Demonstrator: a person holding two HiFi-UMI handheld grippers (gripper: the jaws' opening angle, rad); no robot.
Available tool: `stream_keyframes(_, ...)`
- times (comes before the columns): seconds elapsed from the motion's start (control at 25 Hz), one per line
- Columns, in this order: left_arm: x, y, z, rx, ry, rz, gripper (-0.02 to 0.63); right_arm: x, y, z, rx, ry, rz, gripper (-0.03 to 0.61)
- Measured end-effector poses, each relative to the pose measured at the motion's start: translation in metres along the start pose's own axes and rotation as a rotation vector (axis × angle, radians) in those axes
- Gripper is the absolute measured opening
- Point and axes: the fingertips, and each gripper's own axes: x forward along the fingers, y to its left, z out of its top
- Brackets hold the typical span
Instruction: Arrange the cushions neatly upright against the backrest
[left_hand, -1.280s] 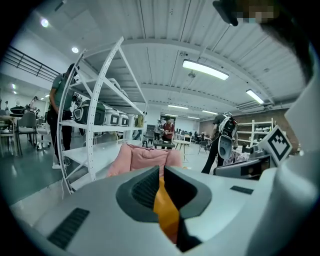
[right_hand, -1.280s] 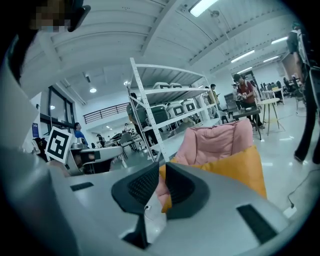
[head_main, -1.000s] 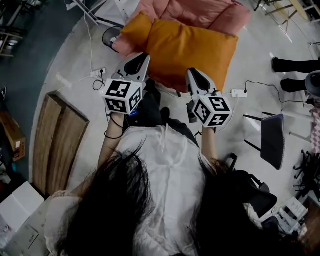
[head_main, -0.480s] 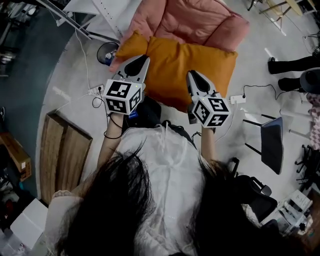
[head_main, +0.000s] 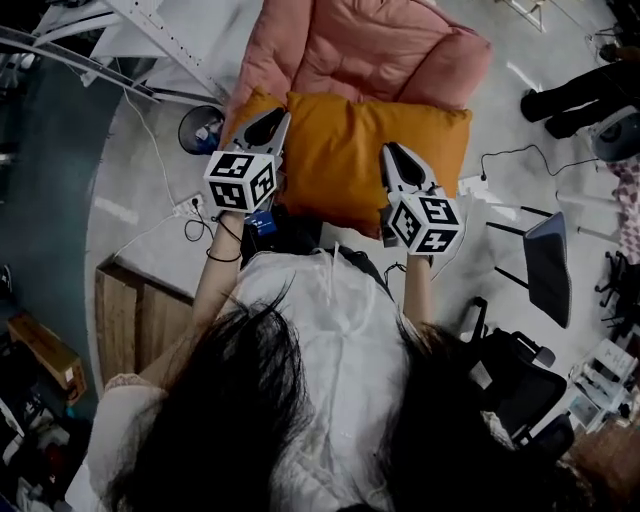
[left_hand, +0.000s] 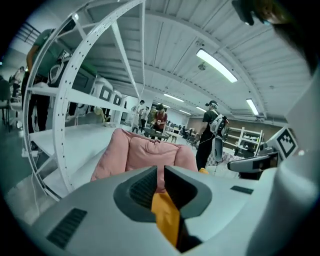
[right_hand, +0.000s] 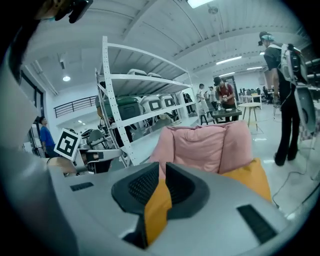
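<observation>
Both claws clamped on the orange cushion, in front of the pink chair.

My left claw (head_main: 277, 122) is closed tight on a fold of the orange cushion (head_main: 370, 150) at its left edge, and my right claw (head_main: 392, 152) is pinched down on the fabric at its right edge. In each gripper view I see a strip of orange cloth caught between the pads. The cushion is spread between the two claws and lies wide across the front of the pink padded chair (head_main: 370, 45), whose backrest rises just beyond it. White shelving (right_hand: 125, 100) stands off to the chair's left.
</observation>
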Motion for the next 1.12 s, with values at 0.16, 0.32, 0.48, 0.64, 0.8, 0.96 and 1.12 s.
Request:
stream_keyframes(0.16,0.03,0.027,-0.028,0.046,0.087,-0.04,0.041,0.011,-0.026,-0.012,-0.037,0.052,-0.082,0.054)
stream_keyframes(0.32,0.06,0.049,-0.057,0.051,0.196,-0.073,0.041,0.019,-0.056,-0.023,-0.05,0.099,-0.152,0.054)
stream_keyframes(0.48,0.083,0.063,-0.087,0.058,0.296,-0.114,0.043,0.025,-0.084,-0.031,-0.041,0.143,-0.209,0.054)
stream_keyframes(0.64,0.1,0.065,-0.127,0.058,0.416,-0.188,0.136,0.026,-0.112,-0.04,-0.025,0.178,-0.262,0.055)
stream_keyframes(0.8,0.111,0.067,-0.168,0.018,0.516,-0.221,0.193,0.026,-0.139,-0.055,0.021,0.241,-0.303,0.057)
stream_keyframes(0.96,0.114,0.068,-0.201,-0.051,0.597,-0.242,0.262,0.022,-0.162,-0.064,0.002,0.294,-0.329,0.25)
stream_keyframes(1.12,0.119,0.059,-0.221,-0.066,0.641,-0.242,0.316,0.005,-0.203,-0.07,-0.062,0.362,-0.41,0.275)
